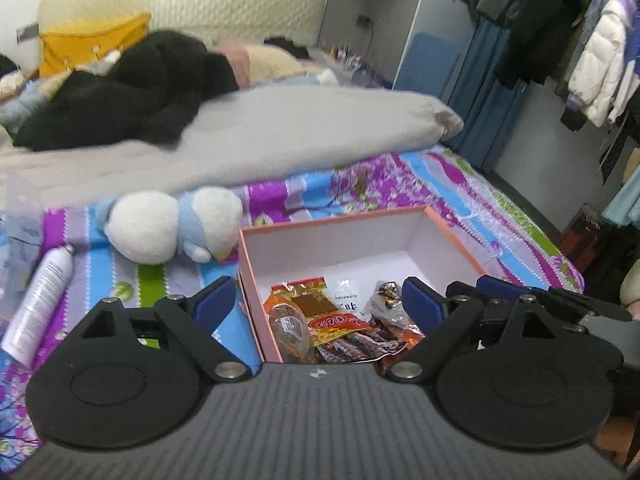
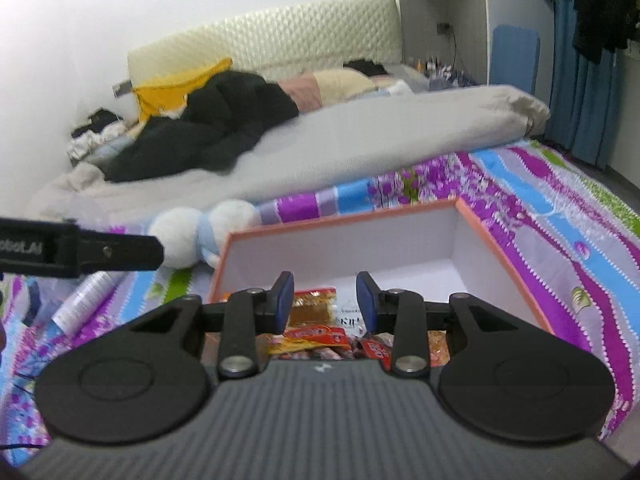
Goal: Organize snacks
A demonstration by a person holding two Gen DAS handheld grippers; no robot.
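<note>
A pink-rimmed cardboard box (image 1: 452,236) with white inside walls stands on the flowered bedspread. Several snack packets (image 1: 340,328) in red, orange and clear wrappers lie in its near end. My left gripper (image 1: 316,300) is open wide and empty, its blue pads straddling the box's left wall above the snacks. In the right wrist view the same box (image 2: 492,240) holds the snack packets (image 2: 320,334). My right gripper (image 2: 325,300) is open and empty, just above the snacks inside the box. The right gripper's fingers (image 1: 504,286) also show at the right in the left wrist view.
A white and blue plush toy (image 1: 172,226) lies left of the box. A white spray can (image 1: 38,304) lies at the far left. A grey duvet (image 1: 248,136), black clothing (image 1: 124,88) and a yellow bag (image 1: 88,42) cover the back of the bed. Clothes (image 1: 600,60) hang at right.
</note>
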